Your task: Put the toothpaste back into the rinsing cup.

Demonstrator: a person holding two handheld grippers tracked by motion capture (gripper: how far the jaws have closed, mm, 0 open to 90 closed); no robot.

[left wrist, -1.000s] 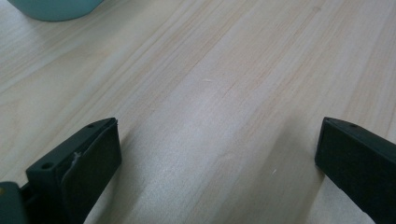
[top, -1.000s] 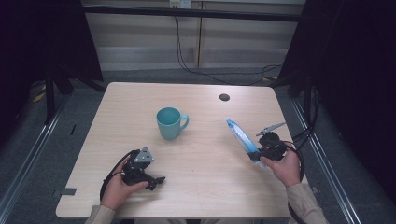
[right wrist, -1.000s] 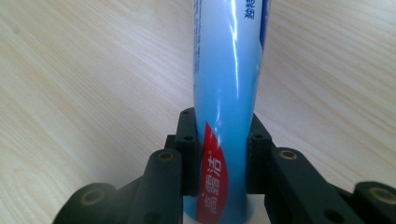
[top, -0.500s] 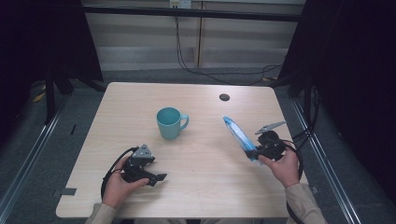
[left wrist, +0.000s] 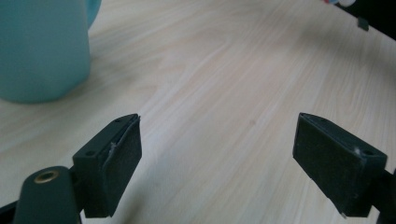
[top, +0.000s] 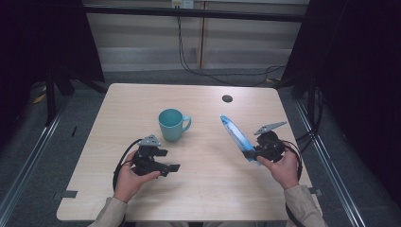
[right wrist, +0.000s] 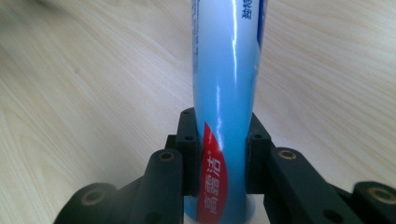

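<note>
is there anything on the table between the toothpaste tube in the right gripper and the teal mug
Nothing visible. The right gripper is shut on the toothpaste tube, which slants up toward the teal mug. Between them lies bare wooden table. The left gripper, jaws open and empty, sits nearer the person than the mug, off that line.

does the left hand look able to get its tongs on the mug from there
Probably yes. The left tongs stand open and empty, the mug sits just beyond them, and only bare table lies between.
</note>
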